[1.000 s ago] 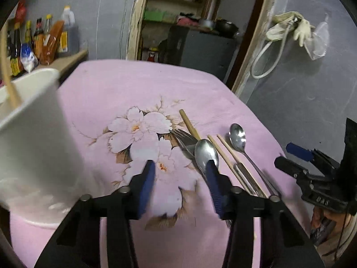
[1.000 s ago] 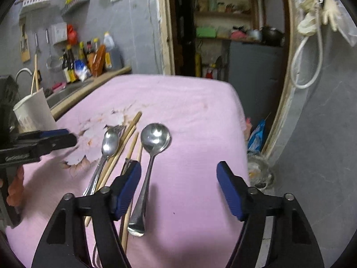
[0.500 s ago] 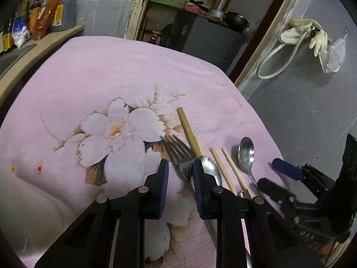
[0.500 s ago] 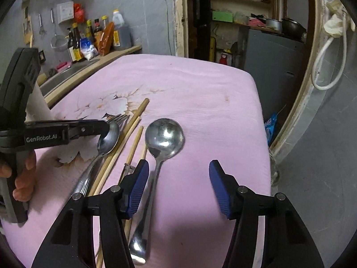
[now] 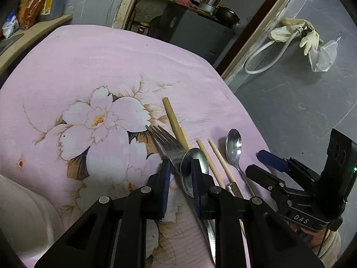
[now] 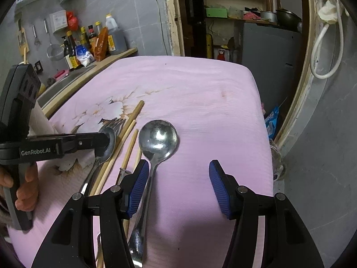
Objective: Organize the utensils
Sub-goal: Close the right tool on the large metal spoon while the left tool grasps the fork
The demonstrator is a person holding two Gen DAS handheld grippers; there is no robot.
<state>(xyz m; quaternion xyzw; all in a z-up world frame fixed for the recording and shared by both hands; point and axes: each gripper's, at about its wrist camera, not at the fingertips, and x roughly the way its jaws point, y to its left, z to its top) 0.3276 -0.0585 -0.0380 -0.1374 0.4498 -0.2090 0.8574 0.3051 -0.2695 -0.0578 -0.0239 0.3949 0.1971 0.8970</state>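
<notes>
Utensils lie in a row on the pink floral tablecloth (image 5: pixel 111 67). A fork (image 5: pixel 166 141) lies under a metal spoon (image 5: pixel 194 160), also seen in the right wrist view (image 6: pixel 108 139). Beside them lie wooden chopsticks (image 5: pixel 213 160) and a second, larger spoon (image 5: pixel 233 147), which also shows in the right wrist view (image 6: pixel 158 136). My left gripper (image 5: pixel 179 176) is low over the first spoon's bowl, its jaws narrowed around it with a gap still showing. My right gripper (image 6: pixel 177 185) is open, its left finger next to the larger spoon's handle.
A white cup (image 5: pixel 20 210) stands at the left near edge, its wall also visible in the right wrist view (image 6: pixel 41 120). Sauce bottles (image 6: pixel 93 42) line a wooden counter at the far left. The table's right edge drops to a grey floor (image 6: pixel 312 156).
My left gripper swung right from the cup toward the utensils, lowered over the first spoon's bowl and narrowed its jaws. My right gripper moved forward along the larger spoon and stayed open.
</notes>
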